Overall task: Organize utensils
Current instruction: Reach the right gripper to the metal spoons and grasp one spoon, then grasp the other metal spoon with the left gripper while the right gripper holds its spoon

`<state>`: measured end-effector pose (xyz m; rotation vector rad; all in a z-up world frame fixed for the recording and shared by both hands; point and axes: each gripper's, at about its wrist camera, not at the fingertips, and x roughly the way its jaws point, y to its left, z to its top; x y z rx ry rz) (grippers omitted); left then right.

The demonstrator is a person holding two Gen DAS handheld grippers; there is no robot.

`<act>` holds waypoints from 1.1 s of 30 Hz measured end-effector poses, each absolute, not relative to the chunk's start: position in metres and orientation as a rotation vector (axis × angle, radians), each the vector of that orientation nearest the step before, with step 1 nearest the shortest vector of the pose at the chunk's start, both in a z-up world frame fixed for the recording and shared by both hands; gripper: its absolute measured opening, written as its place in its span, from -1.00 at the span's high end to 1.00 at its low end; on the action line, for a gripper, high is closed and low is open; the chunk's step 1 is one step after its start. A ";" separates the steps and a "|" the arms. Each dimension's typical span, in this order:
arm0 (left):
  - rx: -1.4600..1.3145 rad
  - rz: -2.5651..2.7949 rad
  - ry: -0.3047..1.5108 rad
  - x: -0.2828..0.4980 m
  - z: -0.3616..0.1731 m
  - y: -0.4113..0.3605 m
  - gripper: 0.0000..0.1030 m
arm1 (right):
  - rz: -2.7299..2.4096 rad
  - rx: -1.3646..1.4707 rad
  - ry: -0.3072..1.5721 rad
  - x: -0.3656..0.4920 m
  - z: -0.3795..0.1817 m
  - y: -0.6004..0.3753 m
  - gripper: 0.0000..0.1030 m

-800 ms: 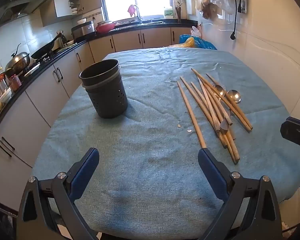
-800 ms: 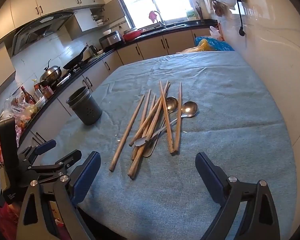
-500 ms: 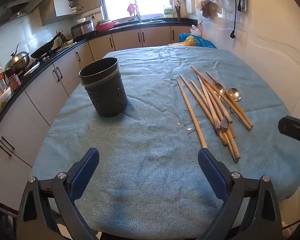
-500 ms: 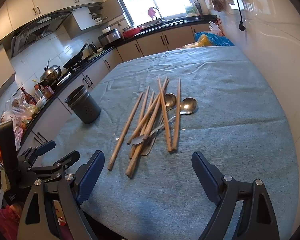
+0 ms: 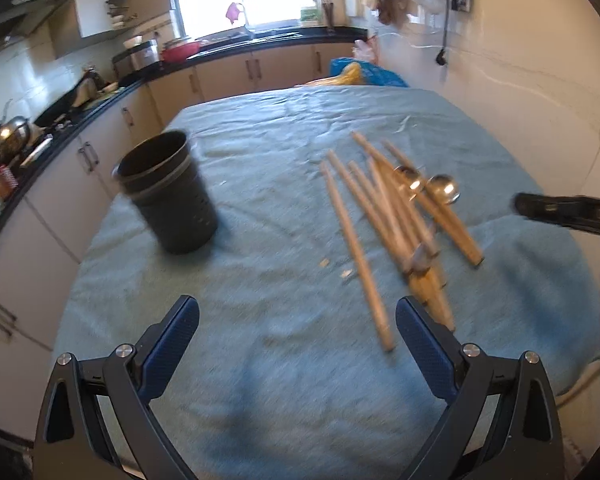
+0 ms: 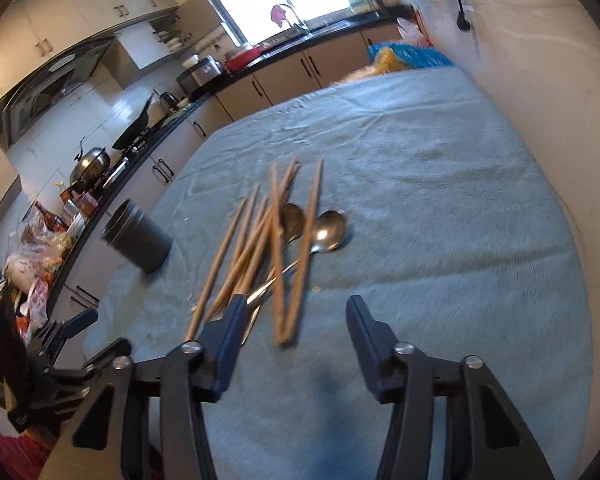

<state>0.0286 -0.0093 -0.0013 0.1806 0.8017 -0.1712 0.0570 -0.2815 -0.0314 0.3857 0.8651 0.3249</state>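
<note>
A pile of wooden chopsticks (image 5: 384, 216) and metal spoons (image 5: 442, 189) lies on the blue-green tablecloth (image 5: 284, 360). A dark perforated utensil holder (image 5: 168, 194) stands upright to their left. My left gripper (image 5: 296, 332) is open and empty above the cloth near the table's front edge. My right gripper (image 6: 294, 322) is open and empty, its fingers either side of the near ends of the chopsticks (image 6: 276, 240), without touching them. The spoons (image 6: 326, 234) and the holder (image 6: 138, 242) also show in the right wrist view.
A kitchen counter (image 5: 100, 100) with a wok, a kettle and a rice cooker runs along the left and the back. A white wall (image 5: 540, 80) borders the table on the right. A blue and yellow bag (image 5: 360, 76) lies past the table's far end.
My right gripper has moved forward and left, up to the near ends of the chopsticks. My left gripper has shifted slightly forward. Both stay open.
</note>
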 end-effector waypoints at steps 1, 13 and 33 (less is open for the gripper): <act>0.172 -0.193 0.805 0.033 0.003 -0.012 -0.91 | 0.333 0.405 0.870 0.067 -0.034 -0.286 0.03; 0.119 -0.326 0.934 0.097 0.022 -0.039 0.05 | 0.401 0.417 0.926 0.159 -0.068 -0.287 0.46; 0.249 -0.636 1.092 0.221 -0.017 -0.155 0.26 | 0.257 0.329 0.754 0.074 -0.023 -0.335 0.94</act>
